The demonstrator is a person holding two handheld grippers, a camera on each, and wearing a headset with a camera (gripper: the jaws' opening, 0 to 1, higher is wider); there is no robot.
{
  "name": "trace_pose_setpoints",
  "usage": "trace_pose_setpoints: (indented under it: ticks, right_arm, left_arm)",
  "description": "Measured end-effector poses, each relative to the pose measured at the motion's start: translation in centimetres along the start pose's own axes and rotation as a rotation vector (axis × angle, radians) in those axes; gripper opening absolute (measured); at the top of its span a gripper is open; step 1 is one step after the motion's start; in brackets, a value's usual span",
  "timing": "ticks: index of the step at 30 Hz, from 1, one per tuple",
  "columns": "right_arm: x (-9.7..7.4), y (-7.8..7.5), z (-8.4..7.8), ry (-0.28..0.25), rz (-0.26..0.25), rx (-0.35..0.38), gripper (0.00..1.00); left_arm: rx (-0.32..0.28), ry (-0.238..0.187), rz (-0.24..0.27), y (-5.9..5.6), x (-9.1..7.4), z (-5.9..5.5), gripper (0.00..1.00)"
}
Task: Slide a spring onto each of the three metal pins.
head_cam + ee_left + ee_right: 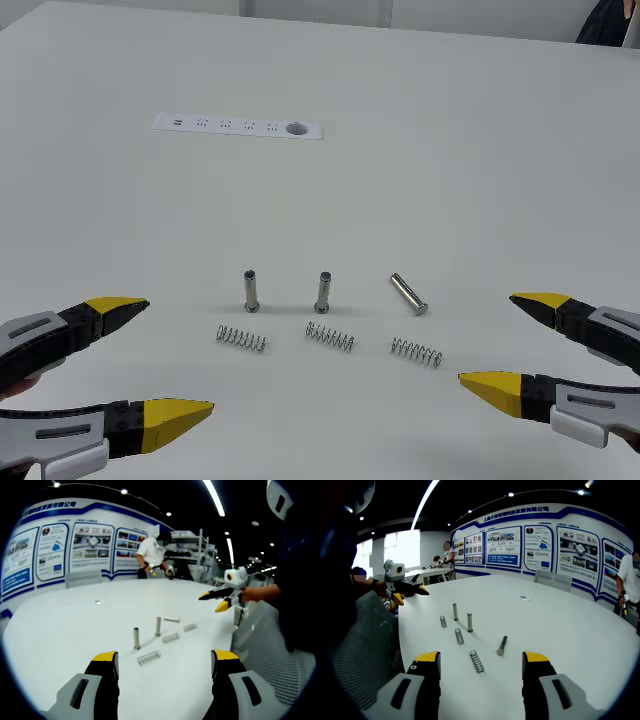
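Springs point(330, 337), pins point(323, 291) between left gripper point(180, 355), right gripper point(486, 338); fingers point(170, 415) spread, touching nothing.

White desk point(450, 150). A flush white socket panel point(238, 126) with a round opening sits at the upper left of the head view. In the left gripper view, blue-trimmed wall display boards point(75, 545) occupy the upper left. A person in a white shirt point(150, 554) stands at upper centre.

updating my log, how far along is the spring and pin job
Nothing done yet: the left spring, middle spring and right spring lie loose on the table, each before a bare pin. The left pin and middle pin stand upright; the right pin lies on its side. Nothing in hand: left gripper and right gripper are open, empty. All three springs are left to fit.
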State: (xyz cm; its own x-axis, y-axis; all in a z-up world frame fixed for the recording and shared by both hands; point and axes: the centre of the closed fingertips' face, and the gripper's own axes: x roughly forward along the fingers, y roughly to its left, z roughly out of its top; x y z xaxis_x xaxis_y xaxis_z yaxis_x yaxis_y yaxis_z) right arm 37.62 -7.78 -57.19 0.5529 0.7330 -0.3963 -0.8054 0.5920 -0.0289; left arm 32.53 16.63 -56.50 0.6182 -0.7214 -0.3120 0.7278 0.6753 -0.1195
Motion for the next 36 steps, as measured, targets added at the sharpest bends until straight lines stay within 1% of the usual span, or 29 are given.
trace_pose_setpoints:
  ticks: [9,14,17,20,25,36]
  right_arm:
    - [0.1,-0.8,0.4,0.006,-0.009,-0.008,0.65]
    - [0.6,-1.2,0.9,0.018,-0.007,-0.028,0.64]
    - [1.1,-1.7,1.4,0.02,-0.01,-0.031,0.63]
    - [1.7,-2.2,1.7,0.043,-0.01,-0.042,0.6]
    - [2.7,-2.8,2.4,0.058,-0.01,-0.054,0.56]
    - [4.8,-4.2,2.4,0.108,-0.021,-0.061,0.5]
  left_arm:
    - [0.0,-0.006,0.002,-0.1,0.0,0.1,0.77]
    - [0.0,-0.007,0.001,-0.1,-0.1,0.0,0.76]
    - [-0.001,-0.007,0.0,-0.2,-0.1,0.0,0.76]
    - [0.003,-0.005,-0.006,-0.3,0.0,0.0,0.76]
    - [0.006,-0.006,-0.007,-0.3,0.0,0.1,0.76]
    - [0.005,-0.006,-0.006,-0.4,-0.1,0.1,0.76]
